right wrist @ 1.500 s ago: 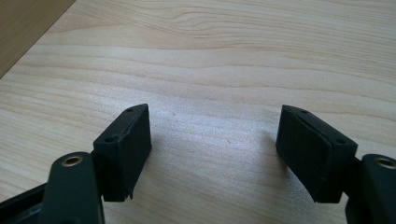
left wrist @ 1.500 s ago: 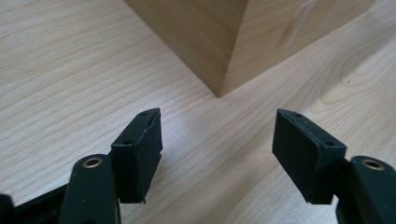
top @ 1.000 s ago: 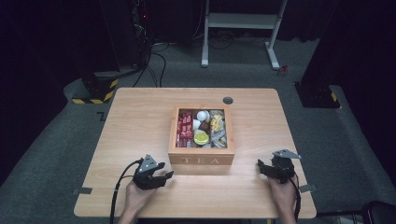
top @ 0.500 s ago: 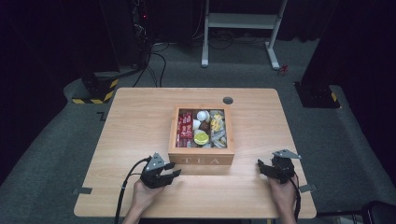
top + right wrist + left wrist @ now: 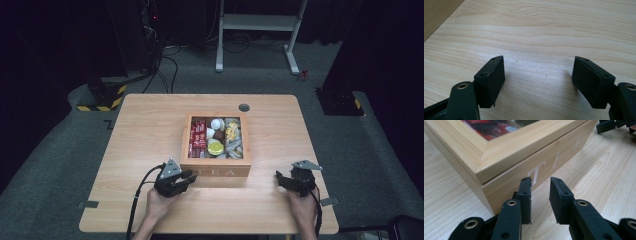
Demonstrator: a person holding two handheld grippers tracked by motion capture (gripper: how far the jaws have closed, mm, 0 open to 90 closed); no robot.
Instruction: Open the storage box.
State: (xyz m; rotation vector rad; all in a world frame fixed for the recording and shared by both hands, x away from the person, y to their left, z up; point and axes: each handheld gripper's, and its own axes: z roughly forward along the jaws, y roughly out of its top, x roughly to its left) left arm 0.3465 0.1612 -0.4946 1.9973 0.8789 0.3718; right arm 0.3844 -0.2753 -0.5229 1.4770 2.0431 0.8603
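Jaws of the left gripper (image 5: 540, 192) have just been closing to a narrow gap with nothing between them, just before the box (image 5: 216, 167) at its front left corner, while right of the box the right gripper (image 5: 537, 80) gapes wide over bare bench (image 5: 564, 30).

The left gripper (image 5: 186, 176) moved up to the tea box's (image 5: 216, 171) front corner, its jaws closing with nothing between them.
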